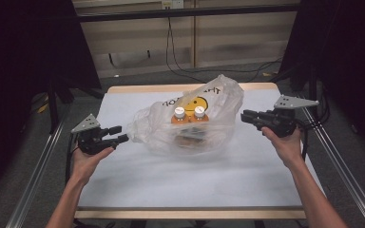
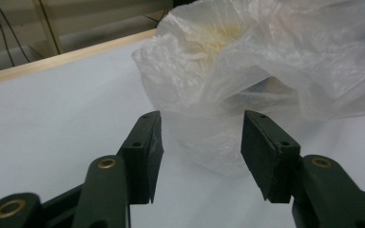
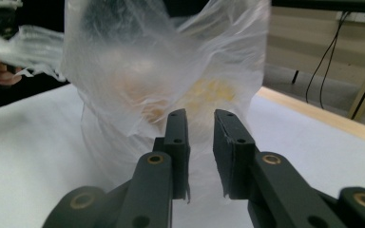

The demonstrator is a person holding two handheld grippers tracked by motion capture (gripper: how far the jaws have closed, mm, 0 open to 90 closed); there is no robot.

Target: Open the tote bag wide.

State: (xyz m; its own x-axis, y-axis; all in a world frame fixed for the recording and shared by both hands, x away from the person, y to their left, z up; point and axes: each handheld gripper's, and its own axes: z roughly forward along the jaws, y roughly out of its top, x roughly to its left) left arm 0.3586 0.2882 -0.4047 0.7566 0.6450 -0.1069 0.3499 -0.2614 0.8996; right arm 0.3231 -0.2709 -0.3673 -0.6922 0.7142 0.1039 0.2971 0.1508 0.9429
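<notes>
A crumpled clear plastic bag (image 1: 190, 128) with a yellow smiley print lies on the middle of the white table (image 1: 195, 185). Inside it stand two orange bottles with white caps (image 1: 189, 113), and something dark lies under them. My left gripper (image 1: 120, 134) is held just left of the bag, level, jaws wide open. In the left gripper view (image 2: 202, 142) nothing is between the pads and the bag (image 2: 247, 61) lies just beyond them. My right gripper (image 1: 245, 115) hovers at the bag's right side. Its jaws (image 3: 200, 137) stand a narrow gap apart with nothing between them, facing the bag (image 3: 147, 71).
A wooden edge (image 1: 190, 213) runs along the table's front. Metal rails (image 1: 342, 166) flank both sides. Black cables (image 1: 180, 66) trail on the floor behind the table, and dark frame posts (image 1: 52, 104) stand at the left.
</notes>
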